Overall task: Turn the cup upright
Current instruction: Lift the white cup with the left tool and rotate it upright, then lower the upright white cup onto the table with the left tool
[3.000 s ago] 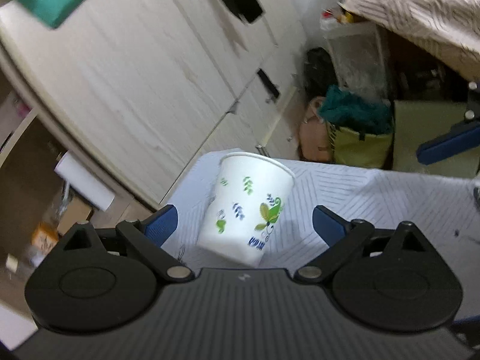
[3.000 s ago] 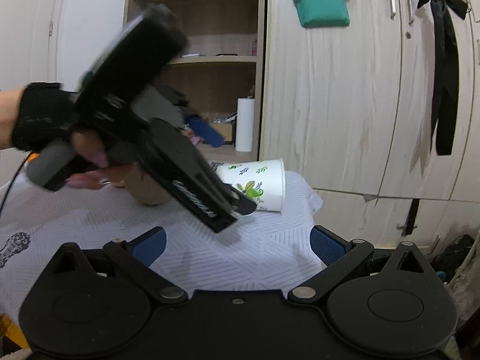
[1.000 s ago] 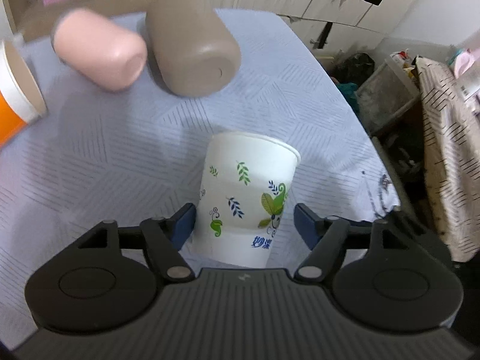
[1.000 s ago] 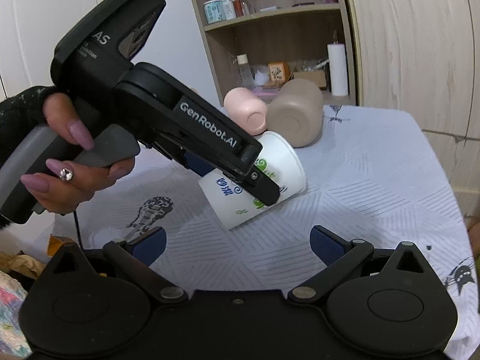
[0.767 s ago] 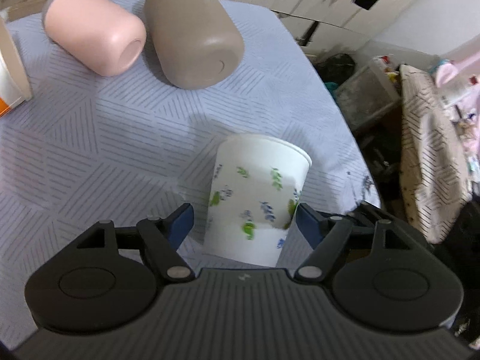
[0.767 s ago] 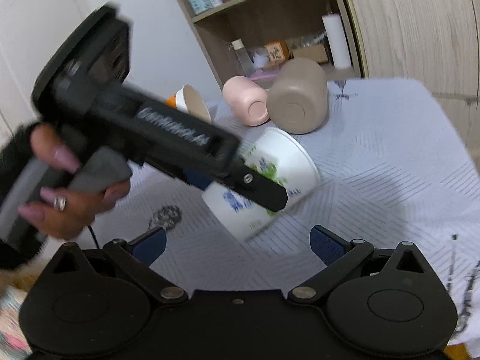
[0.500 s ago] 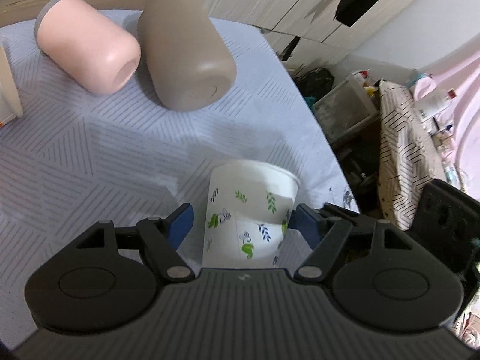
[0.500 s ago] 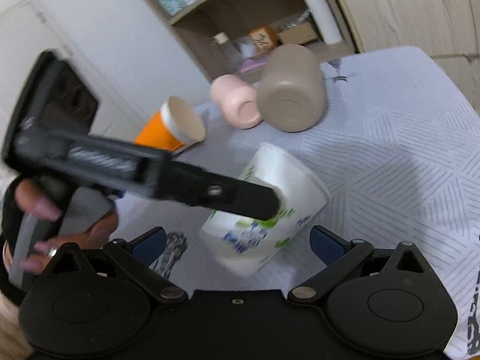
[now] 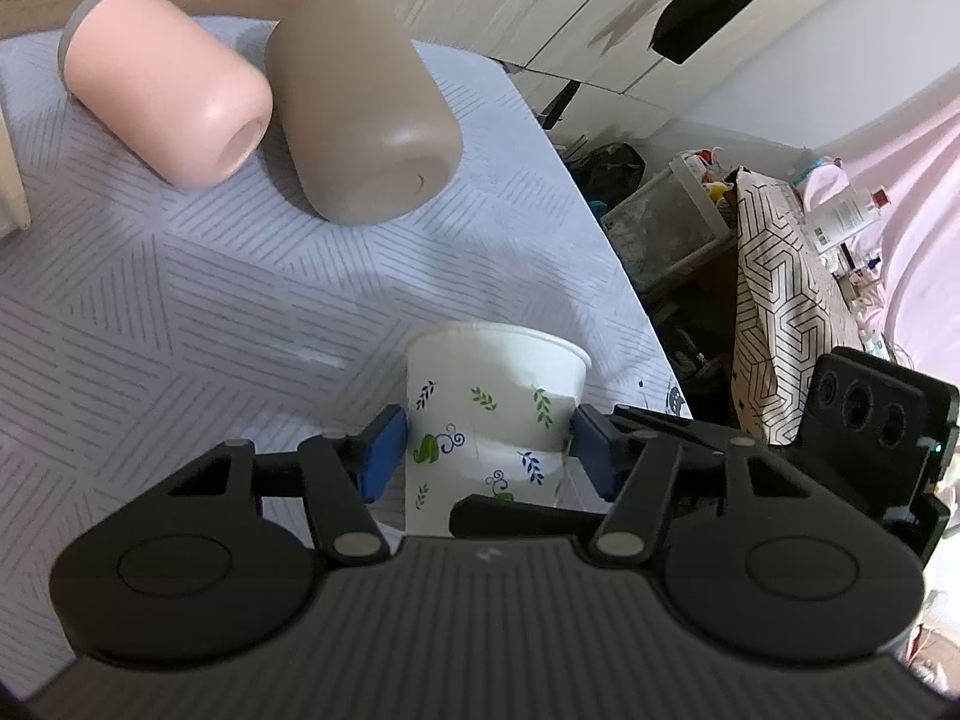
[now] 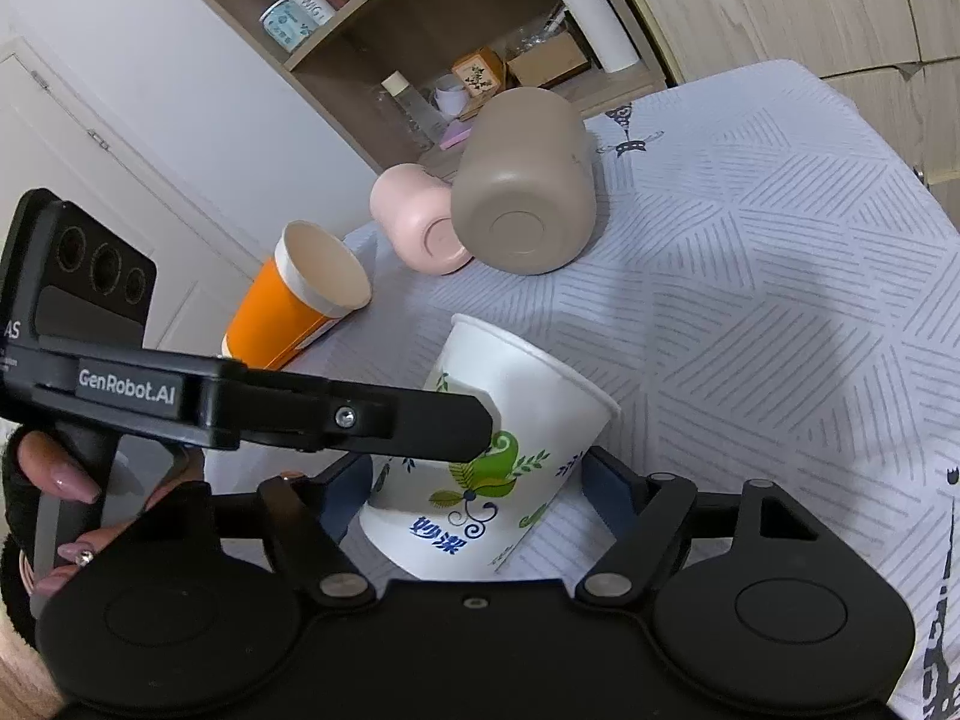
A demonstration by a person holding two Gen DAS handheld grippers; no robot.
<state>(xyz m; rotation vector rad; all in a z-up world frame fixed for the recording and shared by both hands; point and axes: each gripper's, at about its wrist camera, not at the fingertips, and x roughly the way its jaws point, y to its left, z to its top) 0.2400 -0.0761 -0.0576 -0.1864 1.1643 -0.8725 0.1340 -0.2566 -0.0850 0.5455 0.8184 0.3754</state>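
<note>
my left gripper (image 9: pixel 485 450) has its blue fingers (image 9: pixel 379 457) pressed on both sides of the paper cup (image 9: pixel 489 420), closed on it low on the wall. the cup sits mouth up, leaning a little, near the surface's (image 9: pixel 180 312) right edge; whether its base touches the cloth i cannot tell. in the right wrist view my right gripper (image 10: pixel 474 495) straddles the same cup (image 10: pixel 480 480), fingers (image 10: pixel 606 489) wide apart; one lies close against the cup's side, but i cannot tell if it touches. the left tool's black arm crosses in front of the cup there, held by my left hand (image 10: pixel 72 516).

farther back an orange cup (image 10: pixel 294 312) lies on its side, mouth toward me. beyond it a pink cup (image 9: pixel 168 84) and a brown cup (image 9: pixel 360 102) lie on their sides, touching each other. behind the surface stands a shelf (image 10: pixel 480 30) with bottles and a paper roll (image 10: pixel 591 12).
</note>
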